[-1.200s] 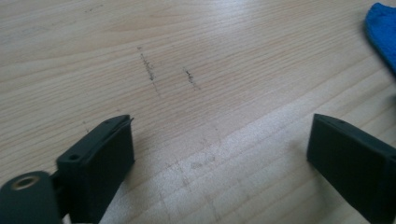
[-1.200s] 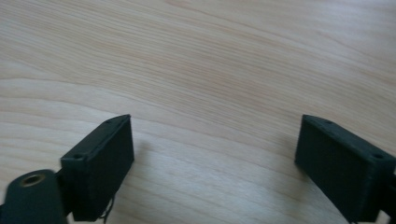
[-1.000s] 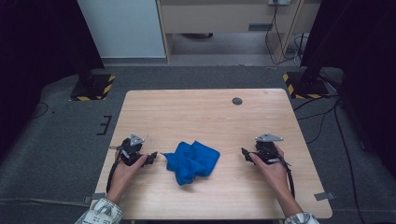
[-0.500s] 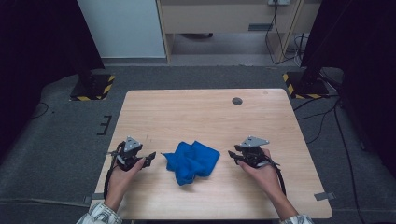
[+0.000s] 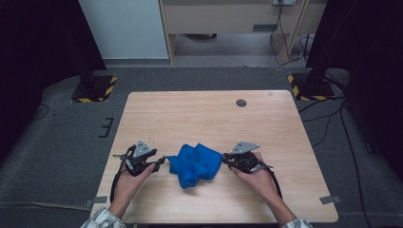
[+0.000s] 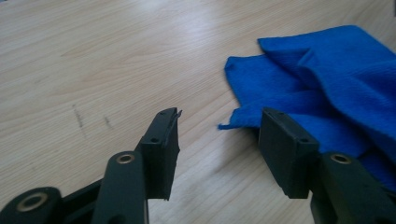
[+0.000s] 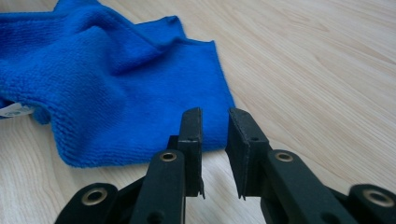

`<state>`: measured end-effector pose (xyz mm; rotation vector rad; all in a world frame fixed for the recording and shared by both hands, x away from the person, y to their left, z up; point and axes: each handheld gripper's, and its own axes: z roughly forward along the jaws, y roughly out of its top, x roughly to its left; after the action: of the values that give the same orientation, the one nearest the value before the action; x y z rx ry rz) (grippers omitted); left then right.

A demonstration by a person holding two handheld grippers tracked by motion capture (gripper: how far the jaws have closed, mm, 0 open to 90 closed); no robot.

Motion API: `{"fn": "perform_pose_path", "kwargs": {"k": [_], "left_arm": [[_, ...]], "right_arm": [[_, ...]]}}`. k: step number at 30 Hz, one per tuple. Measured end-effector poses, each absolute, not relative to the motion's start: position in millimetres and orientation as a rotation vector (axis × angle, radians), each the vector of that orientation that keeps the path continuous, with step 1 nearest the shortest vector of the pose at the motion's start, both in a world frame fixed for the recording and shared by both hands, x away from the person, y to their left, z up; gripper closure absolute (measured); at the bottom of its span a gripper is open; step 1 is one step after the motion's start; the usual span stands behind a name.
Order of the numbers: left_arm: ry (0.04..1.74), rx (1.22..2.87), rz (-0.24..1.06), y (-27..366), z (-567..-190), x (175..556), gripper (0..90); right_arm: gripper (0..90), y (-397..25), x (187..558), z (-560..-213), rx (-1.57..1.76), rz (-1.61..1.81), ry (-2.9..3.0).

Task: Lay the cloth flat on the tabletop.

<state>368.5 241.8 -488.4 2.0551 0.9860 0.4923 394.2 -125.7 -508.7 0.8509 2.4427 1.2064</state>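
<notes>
A crumpled blue cloth (image 5: 195, 164) lies on the wooden table (image 5: 204, 118), near its front edge. My left gripper (image 5: 160, 161) sits just left of the cloth, open wide. In the left gripper view the cloth's corner (image 6: 233, 122) lies on the table just beyond the gap of the left gripper (image 6: 222, 119). My right gripper (image 5: 225, 160) is at the cloth's right edge. In the right gripper view the right gripper (image 7: 215, 115) is open by a narrow gap with nothing in it. The blue cloth (image 7: 116, 79) spreads just ahead, with a white tag (image 7: 11, 110) at its left.
A small dark round disc (image 5: 241, 102) sits at the table's far side. Bare wood stretches behind the cloth. Beyond the far corners, stands with yellow-and-black bases (image 5: 95, 89) rest on grey carpet.
My right gripper has slid left across the table up to the cloth's right edge. The left gripper has edged slightly right, closer to the cloth. The cloth itself has not moved.
</notes>
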Motion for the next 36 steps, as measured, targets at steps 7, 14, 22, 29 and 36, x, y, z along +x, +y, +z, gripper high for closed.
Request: {"fn": "perform_pose_path", "kwargs": {"k": [7,14,22,29,36], "left_arm": [[0.931,2.093,0.458,228.6,-489.7,366.5,55.0],[0.93,2.101,0.416,225.7,-496.5,369.2,50.4],[0.917,2.118,0.411,223.7,-499.1,369.5,53.8],[0.921,2.125,0.404,223.7,-501.2,370.5,54.8],[0.916,2.13,0.409,223.3,-501.5,371.1,56.1]], "right_arm": [[80.8,-108.0,404.3,-512.5,0.82,1.196,2.466],[57.7,-96.9,413.2,-520.4,0.865,1.145,2.446],[74.0,-90.4,422.4,-516.3,0.854,1.173,2.454],[72.5,-74.0,438.4,-511.0,0.838,1.162,2.467],[63.7,-55.0,453.1,-515.6,0.837,1.115,2.494]]}}
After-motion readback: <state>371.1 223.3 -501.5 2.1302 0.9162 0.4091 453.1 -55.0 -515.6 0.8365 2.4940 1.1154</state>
